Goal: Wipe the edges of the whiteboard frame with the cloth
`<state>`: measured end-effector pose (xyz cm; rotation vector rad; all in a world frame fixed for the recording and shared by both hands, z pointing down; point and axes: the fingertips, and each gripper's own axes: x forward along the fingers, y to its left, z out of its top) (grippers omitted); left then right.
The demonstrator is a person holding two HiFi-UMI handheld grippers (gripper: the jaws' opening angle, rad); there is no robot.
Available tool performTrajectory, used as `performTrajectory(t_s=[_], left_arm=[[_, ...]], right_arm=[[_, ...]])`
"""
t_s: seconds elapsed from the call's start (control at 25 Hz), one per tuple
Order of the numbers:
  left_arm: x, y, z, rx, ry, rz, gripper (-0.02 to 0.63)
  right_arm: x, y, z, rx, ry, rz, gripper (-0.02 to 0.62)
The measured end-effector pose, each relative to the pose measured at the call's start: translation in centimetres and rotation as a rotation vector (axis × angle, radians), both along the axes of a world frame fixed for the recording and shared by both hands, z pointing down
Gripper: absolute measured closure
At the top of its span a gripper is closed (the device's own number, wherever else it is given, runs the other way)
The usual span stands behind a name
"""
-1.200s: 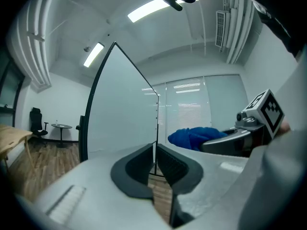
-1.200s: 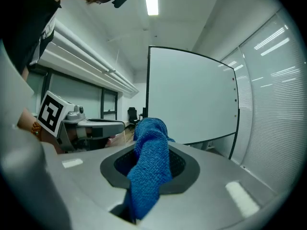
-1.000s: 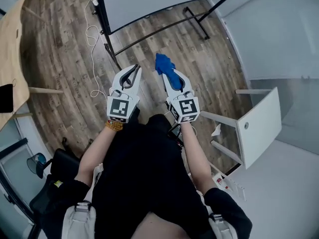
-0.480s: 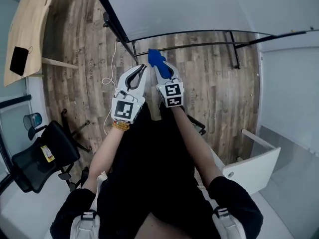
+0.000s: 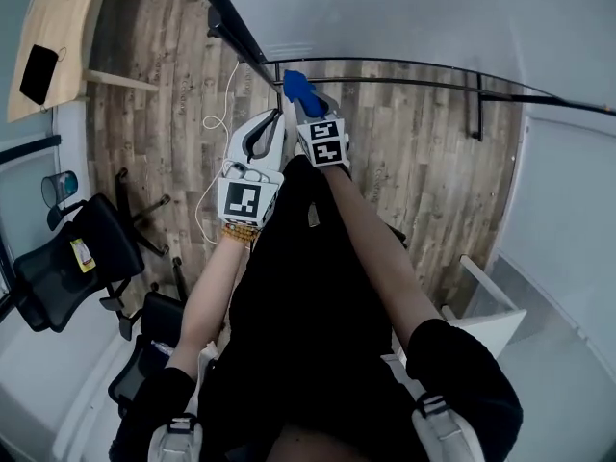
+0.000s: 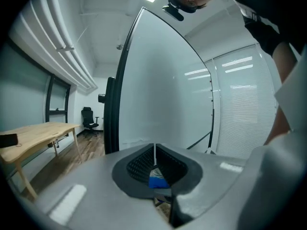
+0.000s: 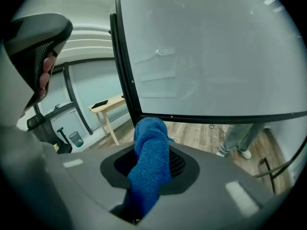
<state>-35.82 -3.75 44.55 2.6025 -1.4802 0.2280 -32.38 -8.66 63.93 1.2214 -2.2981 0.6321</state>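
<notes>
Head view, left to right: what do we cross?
office chair → left gripper → blue cloth, held in the right gripper → whiteboard stand's foot bar. Desk, floor cable and white panel left out: they overlap others.

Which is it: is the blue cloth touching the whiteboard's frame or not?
Cannot tell. In the right gripper view the cloth tip overlaps the frame, but no view shows contact or gap plainly.

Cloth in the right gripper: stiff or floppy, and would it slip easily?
Probably floppy: the cloth bunches and folds where the right gripper pinches it. Likely light, since that one pinch carries it. Its nubbly weave should grip the frame rather than slide, I'd guess.
</notes>
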Motion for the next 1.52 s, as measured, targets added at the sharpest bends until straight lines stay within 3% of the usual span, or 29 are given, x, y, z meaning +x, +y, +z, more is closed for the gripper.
performTrajectory(t_s=[0.16, 0.4, 1.0, 1.32, 1.52], left_arm=[[-1.4, -0.8, 0.7, -0.021, 0.009, -0.051, 0.595], [-2.9, -2.0, 0.9, -0.025, 0.022, -0.089, 0.595], [-4.9, -4.8, 2.1, -0.042, 0.052, -0.107, 0.6], [-3.8, -5.4, 2.7, -0.041, 0.012, -0.066, 0.601], [-3.1, -5.9, 2.6, -0.022, -0.016, -0.087, 0.601]], right_arm=[[-2.5, -1.4, 2.1, -0.082, -0.001, -0.04, 0.494], [-4.3, -3.5, 2.9, -0.125, -0.015, -0.039, 0.495], [-5.4, -5.7, 1.9, -0.135, -0.029, 0.005, 0.505], [-4.6, -6.1, 1.5, -0.108, -0.056, 0.04, 0.506], [-4.6, -6.3, 1.5, -0.097, -0.091, 0.036, 0.506]])
